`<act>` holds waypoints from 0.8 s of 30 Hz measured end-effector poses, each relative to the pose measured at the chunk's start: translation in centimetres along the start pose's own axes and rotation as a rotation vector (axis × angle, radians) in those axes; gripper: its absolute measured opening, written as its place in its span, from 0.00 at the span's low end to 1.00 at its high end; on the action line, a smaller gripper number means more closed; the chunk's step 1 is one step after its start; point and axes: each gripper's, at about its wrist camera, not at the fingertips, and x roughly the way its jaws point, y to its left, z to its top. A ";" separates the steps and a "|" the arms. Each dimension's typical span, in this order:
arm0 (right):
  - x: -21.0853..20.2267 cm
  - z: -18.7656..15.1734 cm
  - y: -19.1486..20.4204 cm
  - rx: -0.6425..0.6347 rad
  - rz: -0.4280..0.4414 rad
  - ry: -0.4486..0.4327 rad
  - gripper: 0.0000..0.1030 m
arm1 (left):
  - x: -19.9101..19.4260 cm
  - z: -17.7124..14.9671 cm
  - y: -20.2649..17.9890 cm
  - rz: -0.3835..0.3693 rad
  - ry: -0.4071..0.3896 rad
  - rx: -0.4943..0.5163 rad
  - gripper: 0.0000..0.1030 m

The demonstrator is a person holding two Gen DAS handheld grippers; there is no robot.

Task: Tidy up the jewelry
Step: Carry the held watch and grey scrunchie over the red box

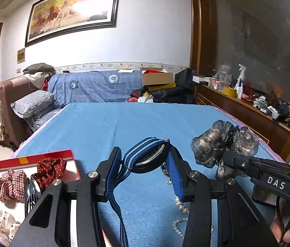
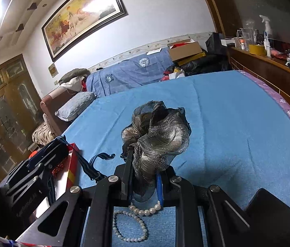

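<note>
My left gripper (image 1: 145, 154) is shut on a watch (image 1: 151, 158) with a blue striped strap (image 1: 136, 154) and holds it above the blue bed sheet. My right gripper (image 2: 143, 160) is shut on a grey mesh scrunchie (image 2: 157, 135), which also shows in the left wrist view (image 1: 223, 146) to the right of the watch. A pearl necklace (image 2: 130, 222) lies on the sheet under the right gripper; it also shows in the left wrist view (image 1: 181, 212). A red box (image 1: 3, 164) at the left holds several scrunchies.
The blue sheet (image 2: 217, 123) covers a wide bed. A grey pillow (image 1: 34, 103) and a sofa stand at the left. A wooden shelf (image 1: 247, 107) with bottles and clutter runs along the right. Cardboard boxes (image 1: 157, 78) sit beyond the bed.
</note>
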 end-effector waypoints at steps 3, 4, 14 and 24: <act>-0.1 0.0 0.2 -0.012 0.005 -0.004 0.18 | 0.0 0.1 0.1 0.010 0.001 -0.007 0.42; -0.1 0.0 0.3 -0.015 0.006 -0.005 0.18 | 0.1 0.0 0.1 0.015 0.000 -0.008 0.42; 0.3 -0.2 1.0 -0.081 0.032 -0.006 0.19 | -0.1 0.1 0.4 0.060 -0.014 -0.019 0.42; 0.0 -0.3 0.8 -0.084 0.033 -0.037 0.19 | 0.0 0.1 0.5 0.084 -0.022 -0.036 0.42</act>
